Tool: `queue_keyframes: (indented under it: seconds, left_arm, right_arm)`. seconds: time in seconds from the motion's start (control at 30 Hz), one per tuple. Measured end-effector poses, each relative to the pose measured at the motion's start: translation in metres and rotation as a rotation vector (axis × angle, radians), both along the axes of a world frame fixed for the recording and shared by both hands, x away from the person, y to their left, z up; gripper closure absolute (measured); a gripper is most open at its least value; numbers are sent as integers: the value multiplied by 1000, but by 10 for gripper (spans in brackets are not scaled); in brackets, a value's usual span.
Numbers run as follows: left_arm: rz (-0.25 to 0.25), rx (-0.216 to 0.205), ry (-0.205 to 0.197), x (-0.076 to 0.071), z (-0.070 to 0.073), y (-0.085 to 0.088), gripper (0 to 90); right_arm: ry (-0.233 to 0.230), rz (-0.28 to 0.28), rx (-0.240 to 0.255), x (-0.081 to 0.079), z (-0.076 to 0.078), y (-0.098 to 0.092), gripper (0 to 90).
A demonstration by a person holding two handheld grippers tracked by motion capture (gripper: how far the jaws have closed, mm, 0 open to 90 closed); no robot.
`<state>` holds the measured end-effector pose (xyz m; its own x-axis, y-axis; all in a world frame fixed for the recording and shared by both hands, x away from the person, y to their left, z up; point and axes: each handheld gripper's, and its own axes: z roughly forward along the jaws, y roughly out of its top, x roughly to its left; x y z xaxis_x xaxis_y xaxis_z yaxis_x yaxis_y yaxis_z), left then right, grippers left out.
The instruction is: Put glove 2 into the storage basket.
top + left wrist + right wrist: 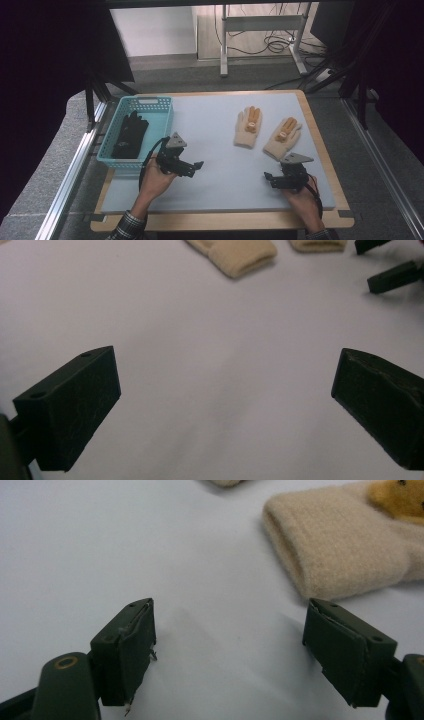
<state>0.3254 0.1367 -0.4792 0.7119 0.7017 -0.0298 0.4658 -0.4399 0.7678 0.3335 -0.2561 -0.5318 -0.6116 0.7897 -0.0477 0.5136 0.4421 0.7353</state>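
Left gripper (198, 165) held low over the table (220, 165), jaws spread wide, nothing between them; in the left gripper view (225, 405) bare white surface lies between the jaws. Just left of it: one blue basket (150, 102) with black gloves (129, 134) inside, piled, count unclear, long axis running away from the person.

Ahead and right of the left gripper, well apart: first beige glove (248, 127), flat on the table, long axis running away from the person, cuff nearest, fingers pointing to the far edge, orange patch on the fingers. Its cuff shows at the top of the left gripper view (242, 257).

Second beige glove (281, 139) lies just right of the first, apart from it, tilted, fingers pointing far-right, cuff toward the right gripper (268, 179). Two beige gloves total.

Right gripper also released, jaws wide apart, empty, near the second glove's cuff, not touching. In the right gripper view (230, 645) that cuff (335, 550) sits just beyond the right-hand jaw.
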Motion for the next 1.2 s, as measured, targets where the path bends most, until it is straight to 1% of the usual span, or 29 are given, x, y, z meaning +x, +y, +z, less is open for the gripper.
queue_keyframes:
  seconds: [0.03, 0.07, 0.1, 0.13, 0.23, 0.27, 0.33, 0.37, 0.4, 0.47, 0.5, 0.53, 0.57, 0.6, 0.63, 0.67, 0.73, 0.8, 1.07, 1.2]
  left_arm:
    - [-2, 2, 6, -2, -6, -3, 0]
    - [-2, 2, 6, -2, -6, -3, 0]
    - [-5, 2, 11, -4, -10, -5, 0]
    - [-3, 1, 18, -5, -15, -6, 0]
    - [11, 16, 35, -9, -31, -11, 0]
    - [20, 27, 39, -10, -38, -12, 0]
    - [40, 52, 44, -12, -46, -13, 0]
    - [40, 52, 44, -12, -46, -13, 0]
    - [52, 75, 51, -13, -53, -14, 0]
    - [66, 88, 59, -15, -59, -14, 0]
    - [66, 88, 59, -15, -59, -14, 0]
    - [75, 106, 64, -16, -65, -14, 0]
    - [75, 106, 64, -16, -65, -14, 1]
    - [81, 82, 73, -17, -69, -12, 3]
    - [81, 82, 73, -17, -69, -12, 5]
    - [94, 71, 81, -17, -69, -10, 7]
    - [92, 75, 82, -17, -69, -11, 8]
    - [93, 67, 89, -16, -70, -10, 6]
    - [94, 65, 86, -17, -70, -10, 7]
    - [95, 64, 86, -17, -70, -10, 8]
  right_arm:
    - [1, 0, 0, 0, 0, 0, 206]
    - [1, 0, 0, 0, 0, 0, 206]
    - [1, 0, 0, 0, 0, 0, 206]
    - [1, 0, 0, 0, 0, 0, 206]
    - [0, 0, 0, 0, 0, 0, 206]
    - [0, 0, 0, 0, 0, 0, 206]
    - [1, -1, 0, 0, 0, 0, 206]
    - [1, -1, 0, 0, 0, 0, 206]
    - [0, 0, 0, 0, 0, 0, 206]
    - [0, 0, 0, 0, 0, 0, 206]
    - [0, 0, 0, 0, 0, 0, 206]
    - [0, 0, 0, 0, 0, 0, 206]
    - [0, 0, 0, 0, 0, 0, 206]
    - [-1, -1, -1, 0, 0, 0, 201]
    - [-1, -1, -1, 0, 0, 0, 201]
    - [-1, -3, -1, 0, 0, 0, 199]
    - [0, -3, -1, 0, 0, 0, 199]
    - [-1, -3, -1, 0, 0, 0, 199]
    - [1, -3, -1, 0, 0, 0, 200]
    - [1, 0, 4, 0, 0, 0, 222]
